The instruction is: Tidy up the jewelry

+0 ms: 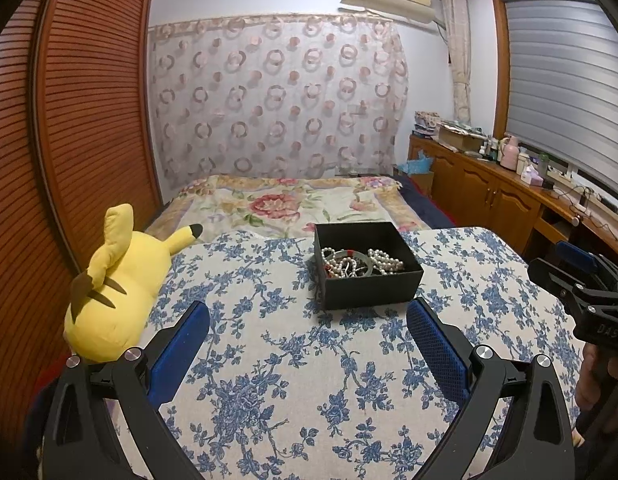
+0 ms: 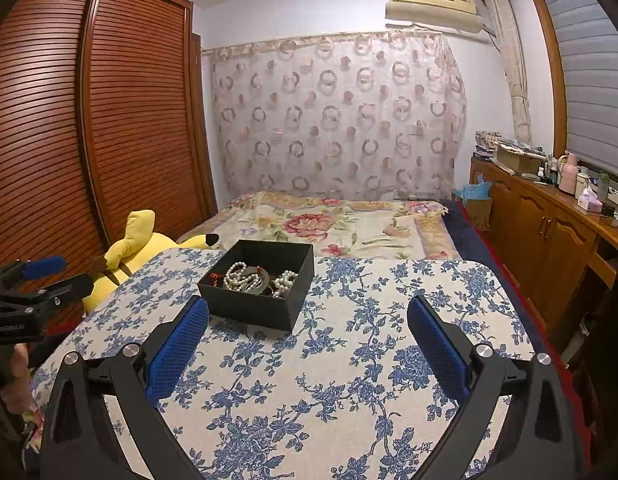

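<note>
A black open box (image 1: 371,285) (image 2: 249,304) stands on the blue-flowered table (image 1: 293,380) (image 2: 349,380), toward its far edge. Inside lie pearl strands (image 1: 383,261) (image 2: 240,276), a grey-green bangle (image 1: 355,258) (image 2: 257,276) and some red cord. My left gripper (image 1: 309,318) is open, its blue pads wide apart, short of the box with nothing between them. My right gripper (image 2: 308,316) is open too, its left pad close to the box's near corner. Each gripper shows at the edge of the other's view: the right gripper (image 1: 581,276), the left gripper (image 2: 37,276).
A yellow plush toy (image 1: 117,288) (image 2: 141,248) lies off the table's left side. Behind the table is a bed with a floral cover (image 1: 293,204). A louvred wardrobe (image 1: 77,120) lines the left, a wooden counter (image 1: 509,184) with clutter the right.
</note>
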Available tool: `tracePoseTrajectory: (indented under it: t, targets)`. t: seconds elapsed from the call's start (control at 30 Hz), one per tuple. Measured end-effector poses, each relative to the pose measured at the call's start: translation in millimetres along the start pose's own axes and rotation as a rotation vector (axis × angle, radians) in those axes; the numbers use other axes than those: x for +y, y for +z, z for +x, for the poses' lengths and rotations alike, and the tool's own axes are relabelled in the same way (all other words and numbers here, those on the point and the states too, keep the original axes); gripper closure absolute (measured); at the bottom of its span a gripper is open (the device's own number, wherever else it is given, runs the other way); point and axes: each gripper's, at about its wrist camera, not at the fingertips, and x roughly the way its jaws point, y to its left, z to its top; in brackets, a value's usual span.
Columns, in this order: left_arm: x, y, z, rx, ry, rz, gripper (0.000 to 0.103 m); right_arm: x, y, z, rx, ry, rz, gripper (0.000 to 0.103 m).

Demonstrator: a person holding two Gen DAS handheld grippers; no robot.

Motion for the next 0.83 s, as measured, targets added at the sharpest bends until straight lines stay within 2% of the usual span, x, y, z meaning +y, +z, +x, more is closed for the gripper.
tracePoseTrajectory:
  t: [0.83]
  targets:
    - [1.4,3.3,-4.4,-0.015,-0.001,-0.007,0.008,0.0,-0.4,0.1,-0.001,-0.001,0.001,0.003]
